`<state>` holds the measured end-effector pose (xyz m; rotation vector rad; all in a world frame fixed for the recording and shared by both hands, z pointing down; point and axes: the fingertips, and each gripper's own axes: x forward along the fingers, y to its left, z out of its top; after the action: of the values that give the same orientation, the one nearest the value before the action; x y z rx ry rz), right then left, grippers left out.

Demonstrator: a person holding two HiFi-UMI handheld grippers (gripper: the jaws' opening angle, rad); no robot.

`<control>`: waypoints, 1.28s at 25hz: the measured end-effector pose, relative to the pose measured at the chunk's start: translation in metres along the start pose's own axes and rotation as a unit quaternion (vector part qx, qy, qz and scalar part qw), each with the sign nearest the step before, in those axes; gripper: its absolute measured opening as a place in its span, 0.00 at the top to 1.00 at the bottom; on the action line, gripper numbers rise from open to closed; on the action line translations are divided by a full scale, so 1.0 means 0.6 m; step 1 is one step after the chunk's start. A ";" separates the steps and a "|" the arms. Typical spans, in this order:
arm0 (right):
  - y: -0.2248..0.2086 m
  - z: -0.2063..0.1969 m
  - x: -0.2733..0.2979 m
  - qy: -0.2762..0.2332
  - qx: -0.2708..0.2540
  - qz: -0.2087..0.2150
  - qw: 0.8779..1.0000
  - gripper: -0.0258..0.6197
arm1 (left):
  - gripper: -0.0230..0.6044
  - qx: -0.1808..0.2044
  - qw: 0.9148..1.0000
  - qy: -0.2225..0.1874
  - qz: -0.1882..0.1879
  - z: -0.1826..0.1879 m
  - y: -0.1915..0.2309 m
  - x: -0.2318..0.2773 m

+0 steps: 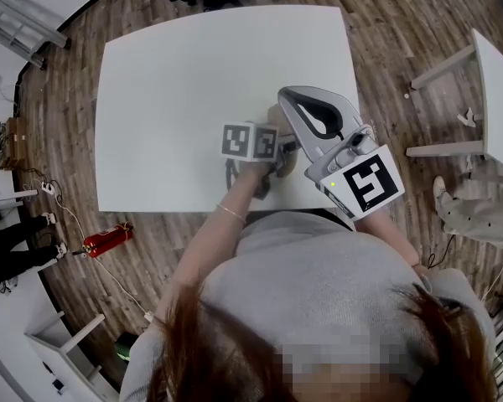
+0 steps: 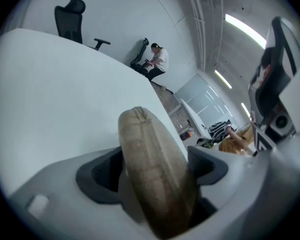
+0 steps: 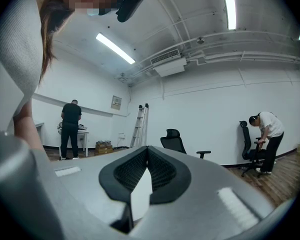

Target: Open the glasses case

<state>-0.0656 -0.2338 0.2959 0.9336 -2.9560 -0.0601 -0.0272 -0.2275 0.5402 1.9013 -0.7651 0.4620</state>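
Observation:
A tan glasses case (image 2: 149,149) stands on edge between the jaws of my left gripper (image 2: 155,170), which are wide apart with both dark pads against its sides. From the head view only a sliver of the case (image 1: 287,161) shows beside the left gripper (image 1: 275,152), near the front edge of the white table (image 1: 184,82). My right gripper (image 1: 287,99) hovers just right of it, level and shut. Its pads (image 3: 162,171) meet at the tips with nothing between them. The right gripper (image 2: 280,79) also looms at the right of the left gripper view.
A second white table (image 1: 496,82) stands to the right on the wood floor. A red fire extinguisher (image 1: 107,239) lies on the floor at front left. Office chairs (image 3: 172,140), a ladder (image 3: 140,124) and two people (image 3: 267,134) are off by the walls.

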 end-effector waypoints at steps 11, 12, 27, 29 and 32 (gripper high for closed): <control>-0.010 -0.005 0.001 -0.002 0.000 0.005 1.000 0.95 | 0.47 -0.033 0.997 -0.040 -0.061 0.005 0.001 -0.020; -0.010 -0.004 0.002 -0.003 0.000 0.004 1.000 0.95 | 0.47 -0.036 0.996 -0.043 -0.067 0.007 -0.002 -0.022; -0.035 -0.037 -0.005 0.026 0.002 0.221 0.975 0.95 | 0.48 -0.158 0.909 -0.233 -0.306 0.086 -0.068 -0.165; -0.042 -0.041 0.000 0.030 0.032 0.285 0.958 0.95 | 0.48 -0.125 0.895 -0.251 -0.347 0.099 -0.110 -0.194; -0.070 -0.055 0.021 0.047 0.111 0.336 0.934 0.95 | 0.48 -0.077 0.882 -0.263 -0.383 0.111 -0.163 -0.227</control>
<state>-0.0502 -0.2766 0.3269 -0.1113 -3.0464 0.3334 -0.0605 -0.2158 0.3633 2.0053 -0.3006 -0.6138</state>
